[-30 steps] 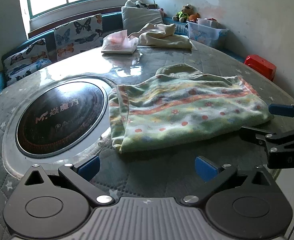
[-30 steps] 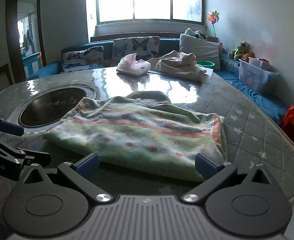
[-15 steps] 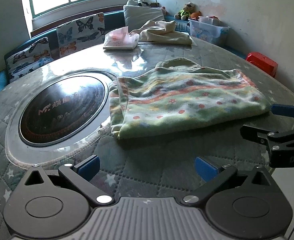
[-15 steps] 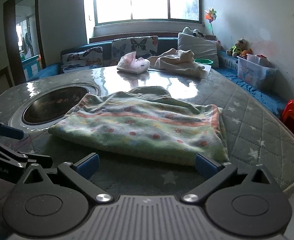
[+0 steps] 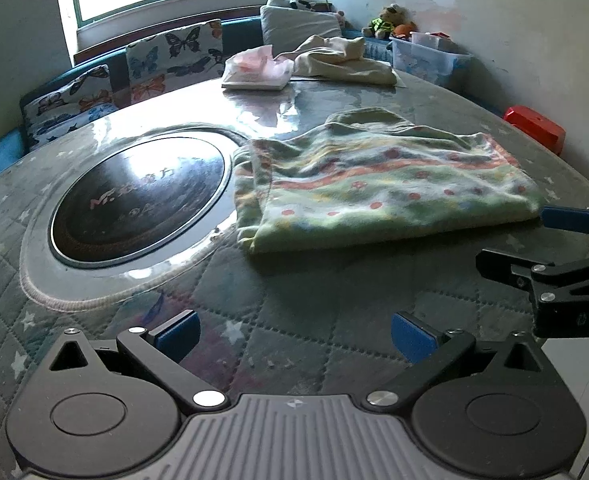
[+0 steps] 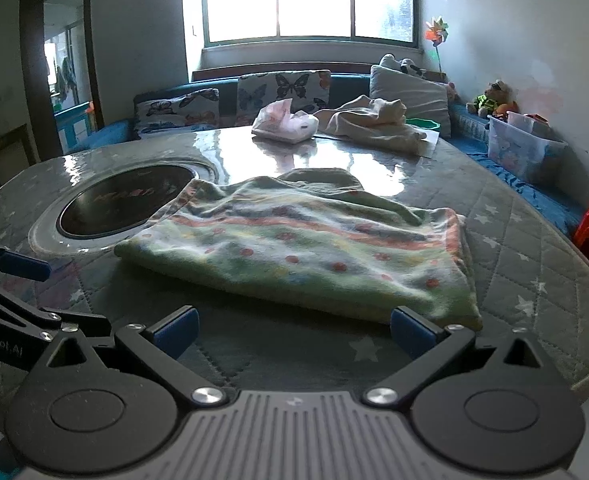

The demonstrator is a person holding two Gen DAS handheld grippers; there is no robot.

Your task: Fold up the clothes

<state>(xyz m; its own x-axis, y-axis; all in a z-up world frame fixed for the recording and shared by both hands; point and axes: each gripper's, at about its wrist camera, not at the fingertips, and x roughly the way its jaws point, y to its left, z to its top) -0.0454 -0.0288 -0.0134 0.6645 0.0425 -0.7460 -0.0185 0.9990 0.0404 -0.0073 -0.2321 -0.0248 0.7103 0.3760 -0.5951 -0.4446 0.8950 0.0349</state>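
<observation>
Left gripper (image 5: 293, 336): nearest in its own view; blue-padded fingers (image 5: 176, 332) spread wide, nothing between them, above the quilted desk (image 5: 294, 312) cover.
Right gripper (image 6: 293, 330): fingers (image 6: 412, 330) also wide apart and empty; right pad just beside the near right corner of the cloth, contact not clear.
Cross-view: each gripper shows at the edge of the other's view, at the ends of the garment.
Garment (image 5: 378, 184): green patterned cloth with orange stripes and red dots, folded, lying flat on the desk right of centre.
Long axis: runs left to right across both views, stripes parallel to it; near folded edge faces the grippers.
Orientation: a plain green flap (hood or collar, cannot tell) (image 6: 320, 178) points away toward the window.
Left end: overlaps the rim of the round dark inset plate (image 5: 138, 200).
Far desk: pink-white tissue pack (image 5: 256, 72), then a rumpled cream garment (image 5: 342, 62) beside it.
</observation>
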